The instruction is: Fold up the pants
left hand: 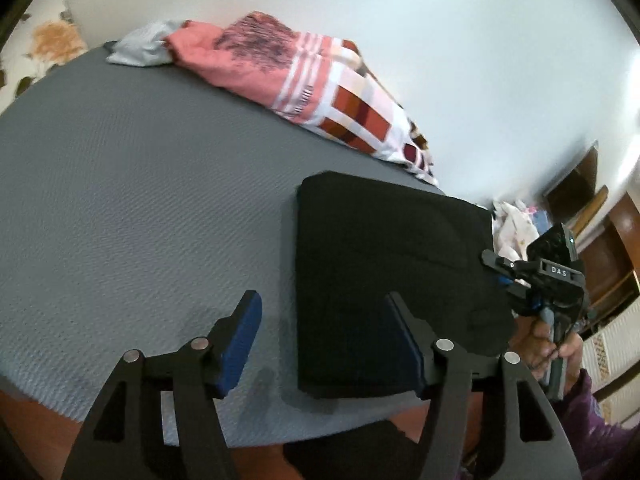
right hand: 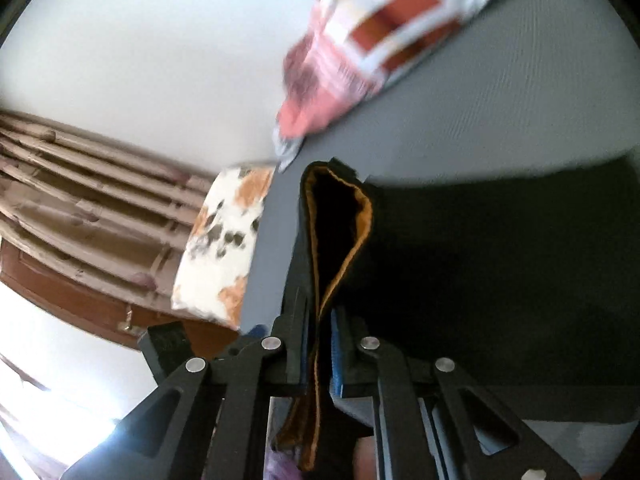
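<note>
Black pants (left hand: 392, 276), already folded into a thick rectangle, are seen near the front edge of a grey bed (left hand: 132, 200), an orange-lined edge pinched in the closed right gripper (right hand: 320, 344), while nothing is held by the half-open left gripper (left hand: 324, 340), suggesting a last fold remains.

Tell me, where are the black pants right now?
In the left wrist view, the black pants lie folded on the grey mat's right side, below the pink patterned cloth.

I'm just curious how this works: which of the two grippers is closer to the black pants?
The right. The right gripper is shut on an orange-lined edge of the black pants, so it touches them. The left gripper is open, its fingers straddling the folded pants' near corner without pressing.
</note>
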`<state>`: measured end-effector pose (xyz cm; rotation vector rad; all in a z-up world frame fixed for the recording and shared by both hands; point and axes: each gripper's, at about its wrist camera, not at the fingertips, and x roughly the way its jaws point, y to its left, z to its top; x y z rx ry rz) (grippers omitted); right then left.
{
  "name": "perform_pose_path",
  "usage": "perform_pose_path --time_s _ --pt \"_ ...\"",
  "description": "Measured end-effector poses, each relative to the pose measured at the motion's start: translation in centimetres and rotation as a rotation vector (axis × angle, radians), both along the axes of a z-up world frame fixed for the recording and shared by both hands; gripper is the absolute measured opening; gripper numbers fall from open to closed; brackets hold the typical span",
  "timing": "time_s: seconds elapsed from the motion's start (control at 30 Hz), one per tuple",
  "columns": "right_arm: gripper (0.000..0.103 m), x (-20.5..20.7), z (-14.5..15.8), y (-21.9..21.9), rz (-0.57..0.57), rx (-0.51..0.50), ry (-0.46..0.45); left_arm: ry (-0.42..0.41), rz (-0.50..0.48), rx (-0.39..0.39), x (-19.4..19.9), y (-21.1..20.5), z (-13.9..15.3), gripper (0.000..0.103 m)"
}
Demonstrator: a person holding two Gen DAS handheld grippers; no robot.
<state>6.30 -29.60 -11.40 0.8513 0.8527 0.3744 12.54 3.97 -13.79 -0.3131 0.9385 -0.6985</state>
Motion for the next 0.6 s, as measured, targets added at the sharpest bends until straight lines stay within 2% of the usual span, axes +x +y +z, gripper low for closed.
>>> perform_pose_path --time_s 0.07,0.1,0.23,0.3,0.4,0.5,0.6 --pt "0.008 -1.3 0.3 -3.8 -0.063 -0.067 0.004 0.010 -0.026 0.023 0.5 -2.3 -0.5 0.064" --pt "0.008 -1.9 0.0 -5.9 -0.093 -0.070 0.021 0.012 -0.047 0.029 0.6 -3.7 -0.9 0.064" --pt "0.009 -2.9 -3.8 -10.5 -0.168 -0.101 0.112 0.022 -0.100 0.078 1.0 -8.0 -2.2 0.064" --pt "0.009 -2.7 -6.1 -11.5 -0.186 -0.081 0.141 0.029 -0.118 0.098 1.1 -9.6 -2.7 0.064" --pt "0.008 -2.3 -8.0 -12.0 -0.204 -0.042 0.131 0.027 -0.150 0.137 1.0 -11.6 -3.0 0.064" --pt "0.008 -2.7 -7.9 -12.1 -0.215 -0.017 0.097 0.023 -0.175 0.164 1.0 -13.0 -3.1 0.064" --pt "0.003 -3.1 -7.1 -12.2 -0.215 -0.044 0.076 -0.001 -0.181 0.181 1.1 -13.9 -3.1 0.068"
